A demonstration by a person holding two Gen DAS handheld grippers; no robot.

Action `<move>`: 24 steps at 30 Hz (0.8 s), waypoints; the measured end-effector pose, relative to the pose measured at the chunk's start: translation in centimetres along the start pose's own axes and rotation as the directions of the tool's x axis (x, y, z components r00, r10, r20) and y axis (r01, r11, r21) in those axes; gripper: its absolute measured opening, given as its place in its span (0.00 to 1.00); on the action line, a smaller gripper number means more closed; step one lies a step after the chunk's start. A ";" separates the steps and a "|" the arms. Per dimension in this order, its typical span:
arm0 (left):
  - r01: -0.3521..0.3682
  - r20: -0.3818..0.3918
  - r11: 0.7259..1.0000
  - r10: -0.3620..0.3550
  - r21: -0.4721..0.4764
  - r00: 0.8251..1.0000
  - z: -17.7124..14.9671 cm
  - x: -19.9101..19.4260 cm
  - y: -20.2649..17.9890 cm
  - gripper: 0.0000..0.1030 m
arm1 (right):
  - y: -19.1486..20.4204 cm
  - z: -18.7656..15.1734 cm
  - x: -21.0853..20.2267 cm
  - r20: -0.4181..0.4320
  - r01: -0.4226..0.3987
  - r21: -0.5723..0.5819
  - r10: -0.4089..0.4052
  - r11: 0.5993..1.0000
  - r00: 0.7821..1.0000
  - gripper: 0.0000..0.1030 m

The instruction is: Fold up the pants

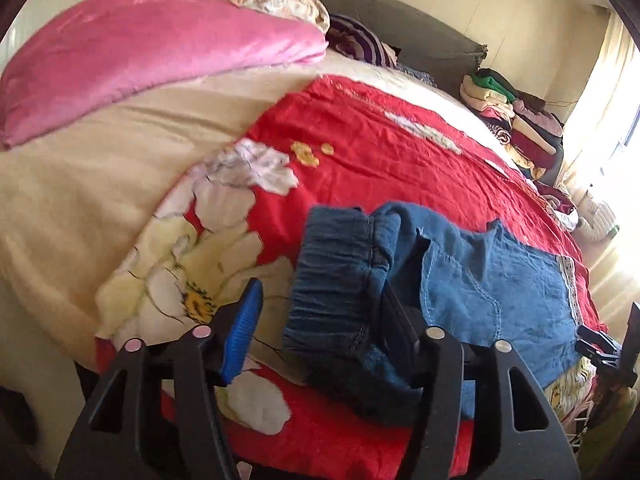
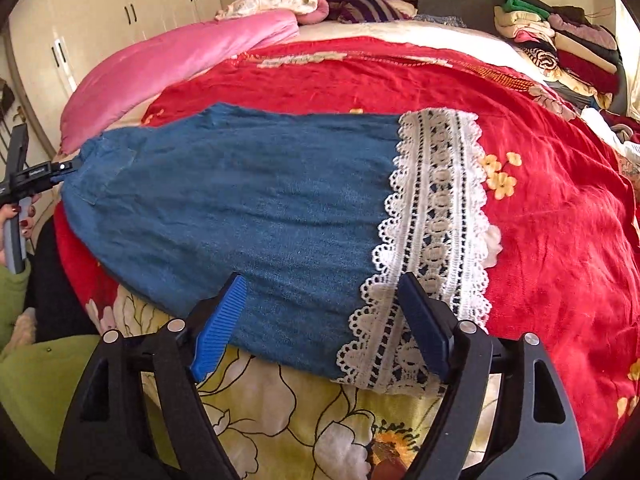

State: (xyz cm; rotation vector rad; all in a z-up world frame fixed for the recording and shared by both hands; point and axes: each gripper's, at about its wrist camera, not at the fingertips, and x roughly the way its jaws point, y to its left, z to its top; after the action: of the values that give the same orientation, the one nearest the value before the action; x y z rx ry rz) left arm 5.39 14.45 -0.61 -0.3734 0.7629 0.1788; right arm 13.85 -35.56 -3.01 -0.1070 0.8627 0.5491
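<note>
Denim pants (image 2: 240,200) on red bedspread (image 2: 540,240)

Blue pants spread flat on a red floral bedcover

The pants (image 2: 240,200) are laid across the bedcover (image 2: 560,240), their white lace hem (image 2: 436,216) (scalloped) lying between the parted pads of the right gripper (image 2: 320,328); the left gripper (image 2: 60,168) is seen at the waistband end.

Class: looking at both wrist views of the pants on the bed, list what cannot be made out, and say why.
- Left wrist view: the denim pants waistband's near end, hidden behind the left gripper.
- Right wrist view: the lace hem near corner, hidden behind the right gripper.
- Either view: the stacked clothes, too small to identify.
</note>
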 end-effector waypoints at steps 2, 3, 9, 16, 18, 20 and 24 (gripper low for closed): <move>-0.040 0.052 0.999 0.039 0.026 0.998 0.4 -1.8 -0.5 0.63 | -0.3 0.1 -0.9 0.030 0.003 0.012 -0.003 1.000 1.000 0.71; -0.053 0.073 0.998 0.050 0.040 0.996 0.6 -2.5 -0.8 0.64 | -0.4 0.1 -1.2 0.039 0.006 0.016 -0.007 1.000 0.999 0.71; -0.057 0.151 0.989 0.036 0.137 0.988 1.4 -5.6 -3.9 0.78 | 0.2 0.6 -2.0 0.084 -0.010 0.023 0.008 1.000 0.996 0.76; 0.011 0.122 0.965 -0.044 0.263 0.991 0.1 -5.1 -8.9 0.79 | 2.6 1.3 -1.2 0.095 -0.066 -0.013 0.067 0.998 0.993 0.79; 0.024 0.096 0.958 -0.054 0.287 0.994 -0.5 -4.3 -9.8 0.79 | 3.4 1.4 -1.0 0.095 -0.076 -0.026 0.078 0.997 0.992 0.80; 0.034 0.074 0.953 -0.059 0.302 0.996 -1.1 -3.6 -10.5 0.79 | 4.1 1.6 -0.7 0.093 -0.086 -0.039 0.090 0.995 0.992 0.81; 0.061 0.031 0.944 -0.075 0.325 0.997 -2.0 -2.3 -11.6 0.79 | 5.0 1.7 -0.5 0.098 -0.089 -0.055 0.094 0.995 0.991 0.82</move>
State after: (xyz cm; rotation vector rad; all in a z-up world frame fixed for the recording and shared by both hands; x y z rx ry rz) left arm 5.88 2.93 2.77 -0.0824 0.7213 -0.0059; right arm 12.30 -30.90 -0.89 -0.0851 0.7591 0.6571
